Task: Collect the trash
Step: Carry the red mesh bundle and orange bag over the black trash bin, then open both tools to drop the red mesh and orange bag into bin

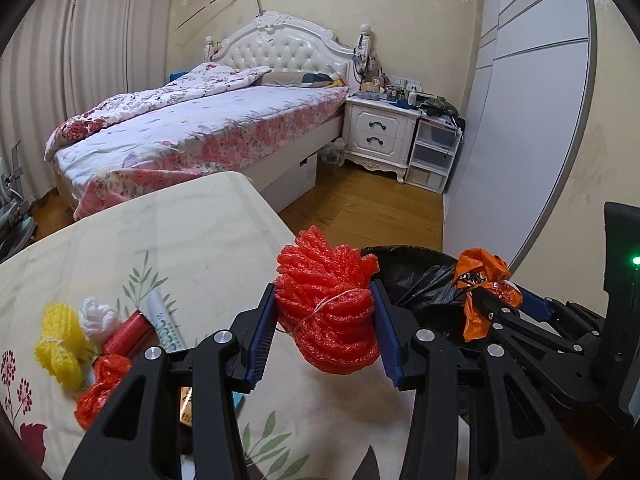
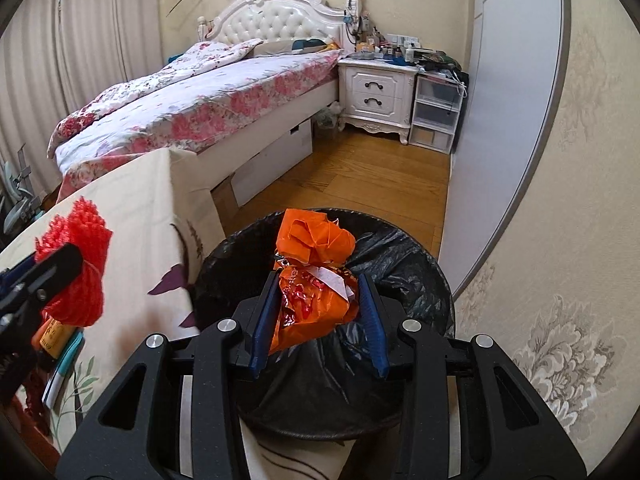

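A: From the left wrist, what is in hand?

B: The left gripper (image 1: 325, 322) pinches a red foam net (image 1: 328, 312), held above the table (image 1: 168, 240) near its edge and not yet over the bin (image 1: 416, 276). It tilts downward. Beside it, the right gripper (image 1: 490, 300) clamps an orange bag (image 1: 480, 280) over the black liner.

A: What is left?

B: A yellow net (image 1: 60, 348), a white net (image 1: 96, 316), a red tube (image 1: 128, 332), a white pen (image 1: 166, 324) and a crumpled red bag (image 1: 102, 392) lie on the table. I judge the job about midway.

A: And the right wrist?

B: The right gripper (image 2: 320, 304) squeezes the orange bag (image 2: 316, 280) directly above the bin (image 2: 424, 280), angled down, apparently ready to drop it. The red foam net (image 2: 80, 264) shows at left, beside the bin, over the table (image 2: 140, 216).
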Tool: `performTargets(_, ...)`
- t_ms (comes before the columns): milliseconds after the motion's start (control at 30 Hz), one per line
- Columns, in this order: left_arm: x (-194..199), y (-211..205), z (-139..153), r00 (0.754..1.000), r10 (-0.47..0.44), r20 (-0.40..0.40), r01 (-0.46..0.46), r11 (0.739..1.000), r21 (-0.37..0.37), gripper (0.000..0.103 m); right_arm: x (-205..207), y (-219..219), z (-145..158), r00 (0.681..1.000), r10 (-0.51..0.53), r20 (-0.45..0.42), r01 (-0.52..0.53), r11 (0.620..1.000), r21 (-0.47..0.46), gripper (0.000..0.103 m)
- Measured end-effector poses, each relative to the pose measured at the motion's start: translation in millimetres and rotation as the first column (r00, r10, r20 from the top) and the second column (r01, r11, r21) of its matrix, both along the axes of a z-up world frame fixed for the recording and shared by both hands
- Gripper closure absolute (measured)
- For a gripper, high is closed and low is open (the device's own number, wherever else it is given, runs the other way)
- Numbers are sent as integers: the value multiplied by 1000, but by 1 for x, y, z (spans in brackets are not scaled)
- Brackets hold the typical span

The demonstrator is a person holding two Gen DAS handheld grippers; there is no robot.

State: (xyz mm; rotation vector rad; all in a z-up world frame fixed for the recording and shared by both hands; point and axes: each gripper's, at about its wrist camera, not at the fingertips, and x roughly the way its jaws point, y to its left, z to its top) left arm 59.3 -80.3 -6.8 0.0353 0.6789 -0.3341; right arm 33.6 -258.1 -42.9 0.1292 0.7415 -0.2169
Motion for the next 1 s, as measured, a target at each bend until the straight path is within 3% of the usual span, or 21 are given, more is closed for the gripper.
performTargets(700, 52, -57, -32, 995, -68, -71, 73, 995, 68, 56, 33, -31, -22, 997, -52, -48, 54, 998, 44, 64)
performTargets(800, 55, -57, -32, 995, -62, -77, 67, 996, 62, 48, 34, -34, -24, 997, -59, -51, 61, 997, 49, 62)
performTargets(833, 56, -56, -32, 995, -60, -78, 65, 996, 58, 41, 34, -35, -24, 997, -61, -51, 64, 997, 50, 61)
performTargets(867, 56, -54, -31, 995, -57, -80, 62, 997, 52, 36, 34, -35, -24, 997, -65, -48, 68, 996, 51, 54)
performTargets(1000, 58, -50, -32, 995, -43, -89, 46, 999, 30, 30, 33, -36, -23, 996, -73, -44, 75, 996, 46, 50)
